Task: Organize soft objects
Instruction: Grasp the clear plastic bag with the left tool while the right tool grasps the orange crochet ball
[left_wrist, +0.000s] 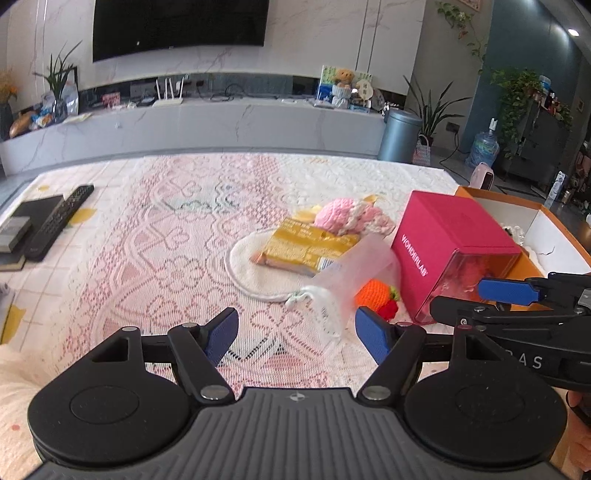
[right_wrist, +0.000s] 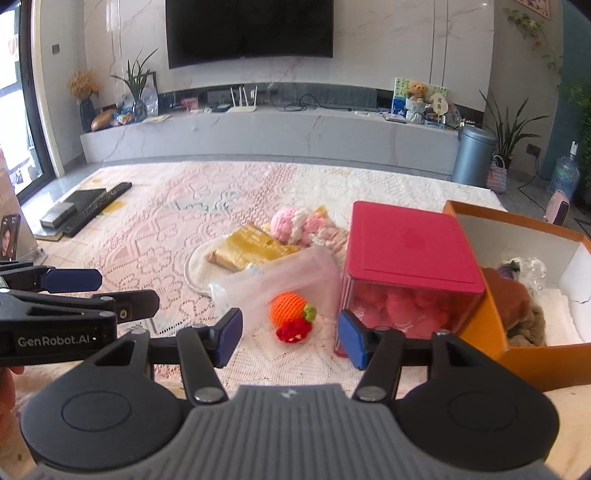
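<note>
An orange crochet ball (right_wrist: 289, 308) with a red crochet piece (right_wrist: 294, 331) lies on the lace cloth, just ahead of my right gripper (right_wrist: 291, 335), which is open and touches nothing. Behind the ball a clear plastic cup (right_wrist: 280, 282) lies on its side. Past it are a pink crochet toy (right_wrist: 303, 225), a yellow snack packet (right_wrist: 251, 247) and a round cream pad (right_wrist: 197, 266). My left gripper (left_wrist: 297, 334) is open and empty, short of the cup (left_wrist: 351, 275). An orange box (right_wrist: 532, 350) at the right holds a brown plush (right_wrist: 517, 306).
A pink lidded box (right_wrist: 410, 254) stands between the ball and the orange box. A black remote (left_wrist: 59, 221) and flat dark items (left_wrist: 33, 212) lie at the cloth's far left. Beyond the cloth are a long grey TV bench (left_wrist: 221, 122) and a metal bin (left_wrist: 399, 136).
</note>
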